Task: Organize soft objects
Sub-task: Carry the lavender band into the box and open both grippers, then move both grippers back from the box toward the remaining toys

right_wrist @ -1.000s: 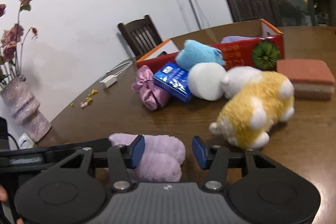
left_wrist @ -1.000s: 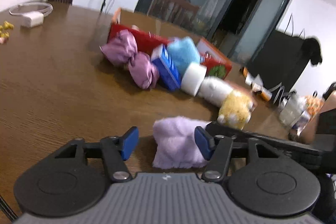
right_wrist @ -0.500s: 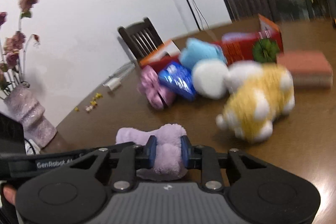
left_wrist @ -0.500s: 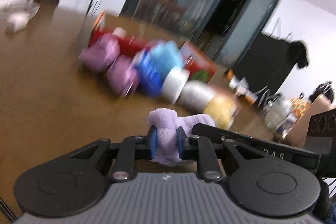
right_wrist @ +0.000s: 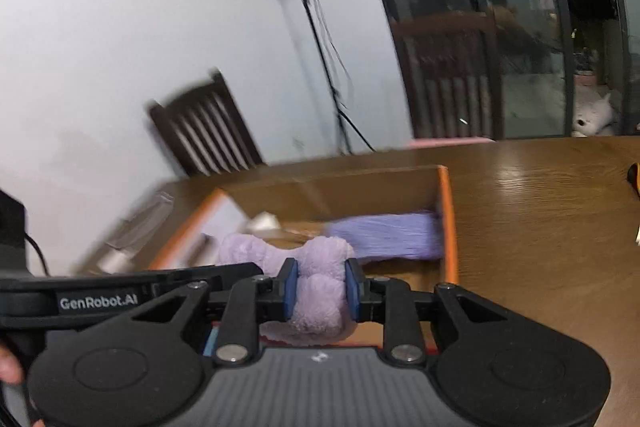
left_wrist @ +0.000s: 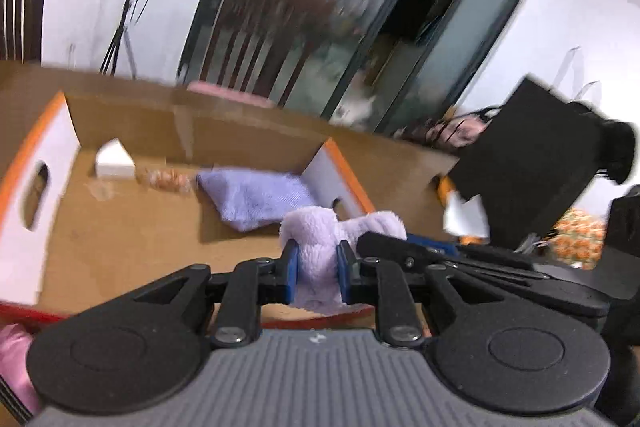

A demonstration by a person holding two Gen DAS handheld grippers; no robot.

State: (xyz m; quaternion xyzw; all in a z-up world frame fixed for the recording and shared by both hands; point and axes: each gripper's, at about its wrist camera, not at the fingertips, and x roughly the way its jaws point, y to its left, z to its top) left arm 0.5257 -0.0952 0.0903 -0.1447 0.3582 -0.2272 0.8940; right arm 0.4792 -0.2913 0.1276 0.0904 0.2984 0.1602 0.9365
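A fluffy lilac plush cloth [left_wrist: 318,247] hangs between both grippers over the open cardboard box [left_wrist: 120,235]. My left gripper [left_wrist: 317,273] is shut on one end of it, the blue pads squeezing the pile. My right gripper [right_wrist: 319,287] is shut on the other end of the lilac plush cloth [right_wrist: 320,267], above the near rim of the box [right_wrist: 446,211]. Inside the box lies a folded purple towel [left_wrist: 256,197], also seen as the purple towel [right_wrist: 392,237] against the right wall.
A white wedge-shaped sponge [left_wrist: 114,163] and a small orange item [left_wrist: 168,179] lie at the back of the box. A pink soft item [left_wrist: 14,359] shows at the lower left. Dark wooden chairs [right_wrist: 208,131] stand behind the table [right_wrist: 540,227]. A black bag [left_wrist: 532,155] stands at the right.
Both grippers closed on the lilac plush cloth on the table, lifted it and carried it forward over the open box. The pile of toys has passed out of view.
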